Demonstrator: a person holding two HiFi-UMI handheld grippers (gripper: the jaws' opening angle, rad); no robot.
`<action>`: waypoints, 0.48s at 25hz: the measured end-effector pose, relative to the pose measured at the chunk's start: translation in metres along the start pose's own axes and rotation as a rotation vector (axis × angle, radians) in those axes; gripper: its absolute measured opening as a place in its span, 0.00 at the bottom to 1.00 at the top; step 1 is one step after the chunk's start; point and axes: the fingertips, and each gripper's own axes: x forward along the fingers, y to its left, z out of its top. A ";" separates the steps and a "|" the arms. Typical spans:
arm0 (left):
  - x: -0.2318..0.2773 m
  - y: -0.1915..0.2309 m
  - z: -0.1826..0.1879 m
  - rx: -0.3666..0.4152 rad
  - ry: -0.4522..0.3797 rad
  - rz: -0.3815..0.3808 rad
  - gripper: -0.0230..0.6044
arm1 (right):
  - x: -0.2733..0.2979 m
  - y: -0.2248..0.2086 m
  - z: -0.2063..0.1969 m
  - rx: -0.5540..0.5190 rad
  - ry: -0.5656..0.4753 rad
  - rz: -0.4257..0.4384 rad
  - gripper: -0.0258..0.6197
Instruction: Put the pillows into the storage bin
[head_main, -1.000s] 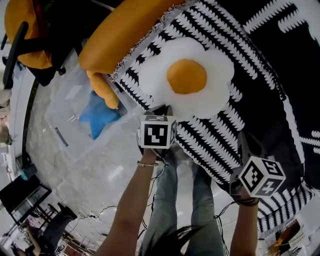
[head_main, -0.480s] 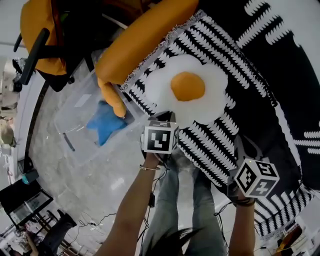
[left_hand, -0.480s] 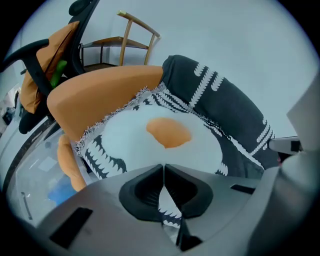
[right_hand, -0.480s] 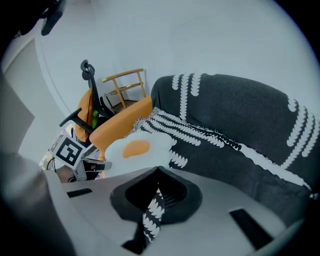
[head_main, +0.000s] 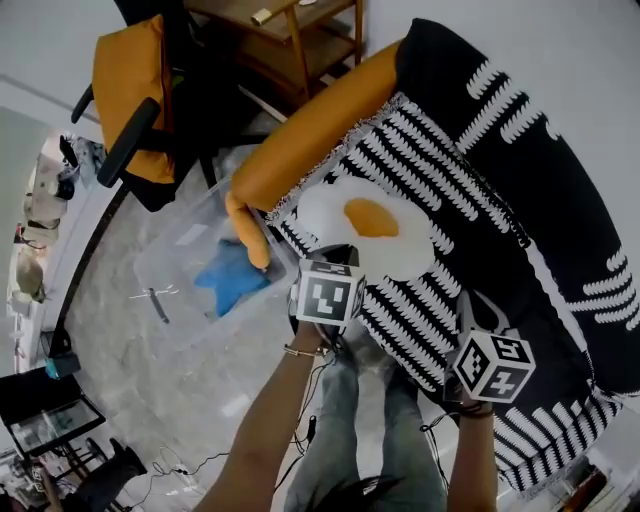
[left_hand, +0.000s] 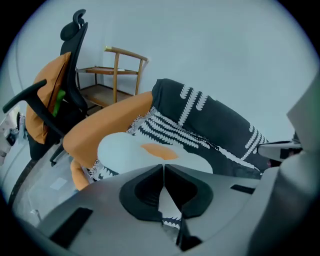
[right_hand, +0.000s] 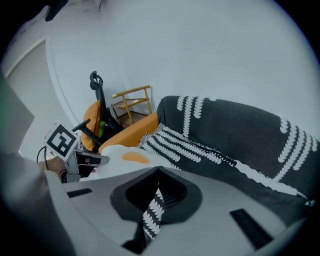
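A fried-egg pillow (head_main: 372, 225) lies on the sofa's black-and-white patterned cover (head_main: 440, 270). At the pillow's near edge, my left gripper (head_main: 335, 258) is shut on white fabric that looks like the pillow's rim (left_hand: 150, 152), with patterned cloth just beneath. To its right, my right gripper (head_main: 472, 322) is shut on a fold of the patterned cover (right_hand: 152, 215). On the floor to the left stands the clear storage bin (head_main: 170, 270). It holds a blue star pillow (head_main: 230, 285), and an orange pillow (head_main: 250, 235) leans over its rim.
The sofa's orange arm (head_main: 310, 140) runs between the bin and the egg pillow. A black office chair with an orange cushion (head_main: 130, 110) and a wooden chair (head_main: 290, 30) stand behind the bin. A monitor (head_main: 40, 400) and cables lie at lower left.
Both grippers have risen, still shut on the fabric. The head view has pulled up and back, so the bin, chairs and sofa back now show more fully.
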 end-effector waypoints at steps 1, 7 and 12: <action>-0.011 -0.002 0.002 0.007 -0.007 0.007 0.07 | -0.004 0.003 0.004 -0.005 -0.006 0.006 0.04; -0.071 0.004 -0.010 0.023 0.005 0.074 0.07 | -0.028 0.027 0.021 -0.026 -0.032 0.058 0.04; -0.120 0.026 -0.023 -0.019 0.006 0.123 0.07 | -0.042 0.066 0.035 -0.060 -0.028 0.111 0.04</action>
